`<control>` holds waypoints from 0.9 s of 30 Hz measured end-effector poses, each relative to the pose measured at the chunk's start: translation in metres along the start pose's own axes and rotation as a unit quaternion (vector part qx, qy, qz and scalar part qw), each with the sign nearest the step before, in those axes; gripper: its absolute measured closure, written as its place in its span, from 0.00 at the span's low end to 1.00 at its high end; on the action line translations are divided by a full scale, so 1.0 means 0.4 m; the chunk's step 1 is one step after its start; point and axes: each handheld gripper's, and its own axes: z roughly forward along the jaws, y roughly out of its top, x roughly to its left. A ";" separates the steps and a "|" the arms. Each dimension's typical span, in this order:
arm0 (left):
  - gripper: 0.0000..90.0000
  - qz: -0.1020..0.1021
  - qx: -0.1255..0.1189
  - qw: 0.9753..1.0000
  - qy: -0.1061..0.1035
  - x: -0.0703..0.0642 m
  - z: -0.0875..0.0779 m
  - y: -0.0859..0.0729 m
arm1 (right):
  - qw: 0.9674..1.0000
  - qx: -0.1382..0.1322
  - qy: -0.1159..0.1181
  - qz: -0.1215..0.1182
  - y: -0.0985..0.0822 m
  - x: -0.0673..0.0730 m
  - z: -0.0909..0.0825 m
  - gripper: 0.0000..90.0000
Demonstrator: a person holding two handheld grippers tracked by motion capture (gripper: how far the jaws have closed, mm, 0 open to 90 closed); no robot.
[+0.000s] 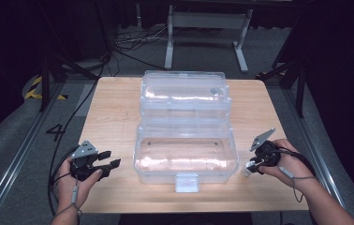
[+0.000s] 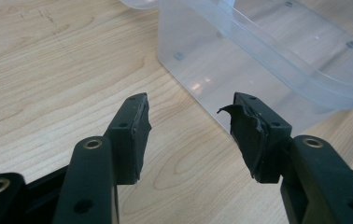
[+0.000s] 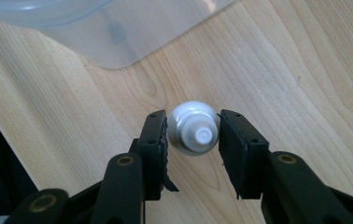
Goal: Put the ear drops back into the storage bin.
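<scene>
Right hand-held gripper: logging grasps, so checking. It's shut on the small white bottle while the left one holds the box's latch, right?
Not quite. The left hand-held gripper is open and holds nothing, as the left gripper view shows. The right hand-held gripper is indeed shut on the small white bottle.

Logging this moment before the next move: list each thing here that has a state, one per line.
Clear plastic box: open, empty, on the table.
Box lid: swung back behind the box.
Front latch: undone, hanging down.
Small white bottle: gripped, cap on.
Left tool: open, holding nothing.
Right tool: shut on the small white bottle.
</scene>
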 end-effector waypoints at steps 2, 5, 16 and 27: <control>0.53 -0.002 0.000 1.000 0.000 0.000 -0.001 -0.001 | 1.000 0.003 -0.001 0.001 0.004 0.001 0.000 0.71; 0.53 -0.001 0.001 1.000 0.001 0.000 -0.002 -0.002 | 1.000 0.004 -0.002 -0.006 0.010 0.001 -0.003 0.74; 0.52 0.001 0.001 1.000 0.000 0.001 -0.002 -0.003 | 1.000 0.014 -0.001 -0.016 0.022 -0.001 -0.010 0.79; 0.52 0.000 0.001 1.000 0.000 0.003 -0.003 -0.004 | 1.000 -0.005 0.004 -0.021 0.051 -0.005 -0.072 0.79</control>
